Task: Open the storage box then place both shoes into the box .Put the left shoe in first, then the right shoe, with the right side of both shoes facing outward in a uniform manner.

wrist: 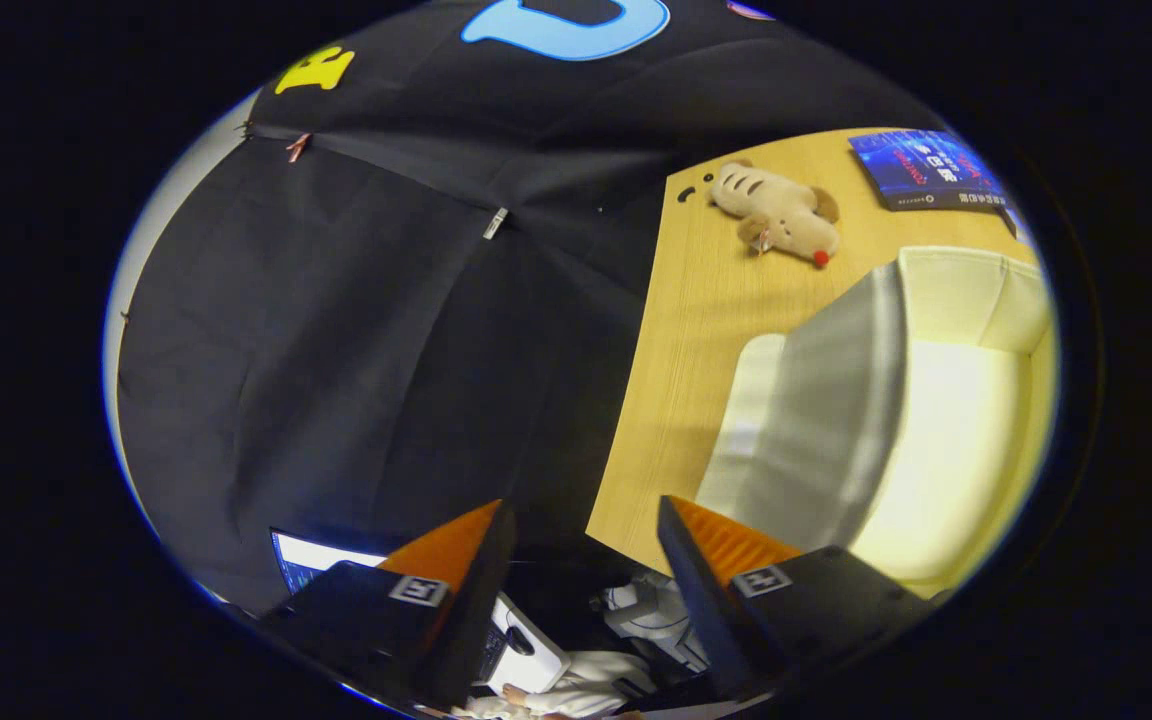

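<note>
Gripper view: your gripper (586,535) is spread wide, holding nothing. One white storage box (936,420) lies open on the wooden table (696,320), ahead of one finger; beyond it, one plush toy (781,215) and one book (921,170).

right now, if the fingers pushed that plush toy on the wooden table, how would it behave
The plush toy looks soft and stuffed, so it would probably squash and flop rather than stay stiff. Lying flat on the smooth wooden table, it would likely slide, not roll. The gripper has its fingers open, holding nothing.
</note>
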Motion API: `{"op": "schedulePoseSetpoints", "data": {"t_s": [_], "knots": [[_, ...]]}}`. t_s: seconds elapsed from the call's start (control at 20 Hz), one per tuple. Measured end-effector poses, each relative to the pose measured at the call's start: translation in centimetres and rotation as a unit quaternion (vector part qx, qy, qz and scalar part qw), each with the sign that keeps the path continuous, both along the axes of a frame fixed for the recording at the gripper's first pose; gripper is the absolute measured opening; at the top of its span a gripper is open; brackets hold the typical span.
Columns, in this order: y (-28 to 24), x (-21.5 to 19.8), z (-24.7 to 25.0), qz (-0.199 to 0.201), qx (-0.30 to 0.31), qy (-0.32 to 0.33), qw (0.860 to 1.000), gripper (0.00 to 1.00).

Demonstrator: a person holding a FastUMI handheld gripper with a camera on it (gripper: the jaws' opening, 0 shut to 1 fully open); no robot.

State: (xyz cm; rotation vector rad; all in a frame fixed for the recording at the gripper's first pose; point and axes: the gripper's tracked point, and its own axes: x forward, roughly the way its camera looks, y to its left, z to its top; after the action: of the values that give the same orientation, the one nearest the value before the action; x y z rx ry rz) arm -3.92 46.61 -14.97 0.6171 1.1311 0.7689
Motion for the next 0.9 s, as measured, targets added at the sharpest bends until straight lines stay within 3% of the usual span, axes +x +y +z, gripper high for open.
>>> {"op": "schedulePoseSetpoints", "data": {"t_s": [0.05,0.25,0.4,0.6,0.9], "knots": [[-0.9,0.1,0.6,-0.007,0.0,-0.018,1.0,0.97],[-7.9,1.7,2.6,-0.054,-0.028,-0.112,0.992,0.98],[-15.9,4.4,2.8,-0.111,-0.097,-0.2,0.969,0.98],[-25.6,5.2,3.7,-0.164,-0.171,-0.271,0.933,0.98],[-38.3,4.9,-0.7,-0.16,-0.321,-0.299,0.884,0.99]]}}
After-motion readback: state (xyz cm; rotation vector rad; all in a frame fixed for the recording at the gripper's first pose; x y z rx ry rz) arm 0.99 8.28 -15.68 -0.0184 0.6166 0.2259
